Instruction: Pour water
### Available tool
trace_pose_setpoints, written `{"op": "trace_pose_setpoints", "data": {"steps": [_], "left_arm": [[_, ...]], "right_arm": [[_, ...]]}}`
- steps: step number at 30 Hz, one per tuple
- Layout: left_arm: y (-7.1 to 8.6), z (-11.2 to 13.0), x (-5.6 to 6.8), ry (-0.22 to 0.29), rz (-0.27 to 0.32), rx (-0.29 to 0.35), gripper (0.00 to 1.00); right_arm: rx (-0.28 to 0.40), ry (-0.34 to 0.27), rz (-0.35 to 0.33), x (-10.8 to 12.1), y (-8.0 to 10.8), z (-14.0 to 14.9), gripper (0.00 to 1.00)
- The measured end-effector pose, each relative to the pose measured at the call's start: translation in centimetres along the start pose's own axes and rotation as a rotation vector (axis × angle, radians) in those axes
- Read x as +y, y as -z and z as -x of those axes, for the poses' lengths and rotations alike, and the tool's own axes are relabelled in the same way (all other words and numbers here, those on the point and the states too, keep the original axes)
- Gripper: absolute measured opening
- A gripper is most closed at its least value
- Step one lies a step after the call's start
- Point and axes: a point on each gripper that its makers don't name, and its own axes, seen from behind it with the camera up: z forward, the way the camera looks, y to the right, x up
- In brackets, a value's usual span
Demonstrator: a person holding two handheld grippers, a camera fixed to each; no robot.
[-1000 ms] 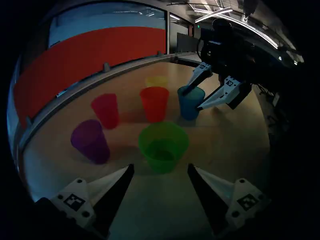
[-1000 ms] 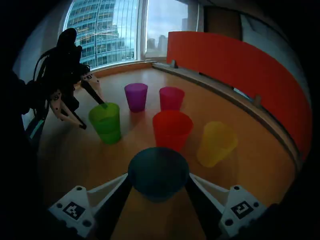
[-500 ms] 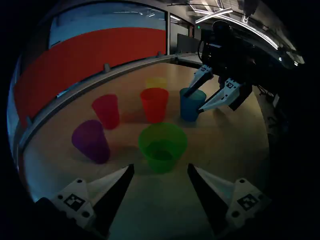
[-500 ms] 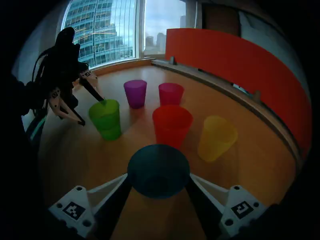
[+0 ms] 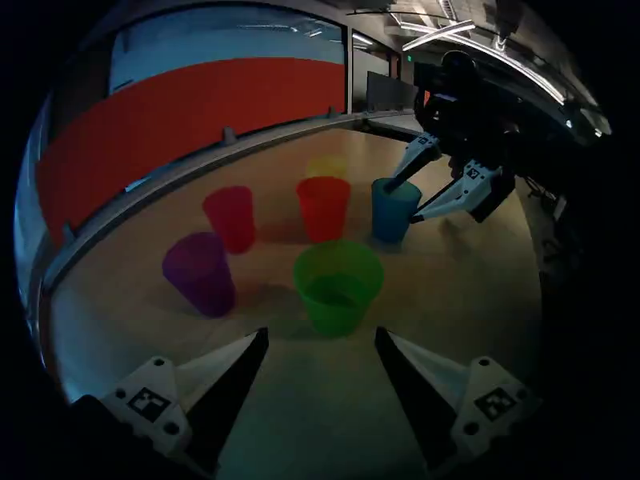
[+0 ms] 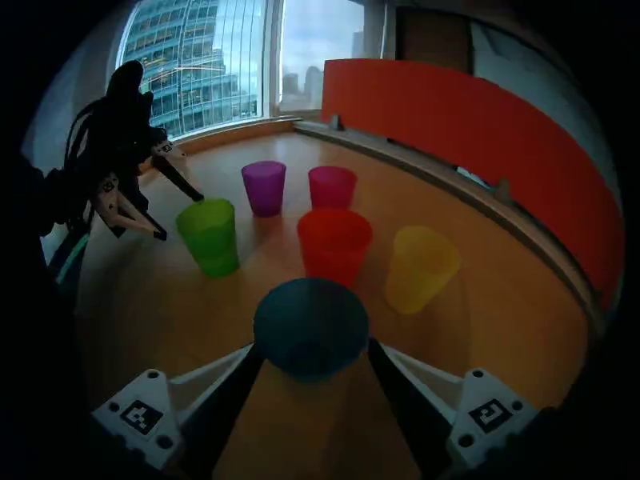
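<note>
Several coloured plastic cups stand upright on a wooden table. The green cup sits just ahead of my left gripper, which is open and holds nothing. The blue cup stands between the fingers of my right gripper, one finger on each side; the jaws look wide, and I cannot tell whether they touch it. In the left gripper view the right gripper straddles the blue cup. In the right gripper view the left gripper hangs just left of the green cup. Whether any cup holds water is unclear.
A purple cup, a pink cup, an orange-red cup and a yellow cup stand in a cluster. A red partition runs along the table's far edge. Windows lie beyond the left gripper.
My left gripper has drawn back a little from the green cup, which looks smaller and farther right. In the right gripper view the blue cup stays between the fingers while the other cups drift slightly left.
</note>
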Motion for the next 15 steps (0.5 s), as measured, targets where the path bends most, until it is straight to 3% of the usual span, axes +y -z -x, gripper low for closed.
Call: {"op": "trace_pose_setpoints", "data": {"steps": [9,15], "left_arm": [[2.3,0.2,-1.5,0.030,-0.073,0.028,1.00],[3.9,0.2,-2.6,0.084,-0.125,0.062,1.00]], "right_arm": [[0.019,-0.030,0.055,0.6,2.5,1.1,1.00],[0.039,-0.052,0.094,1.2,4.3,1.6,1.00]]}}
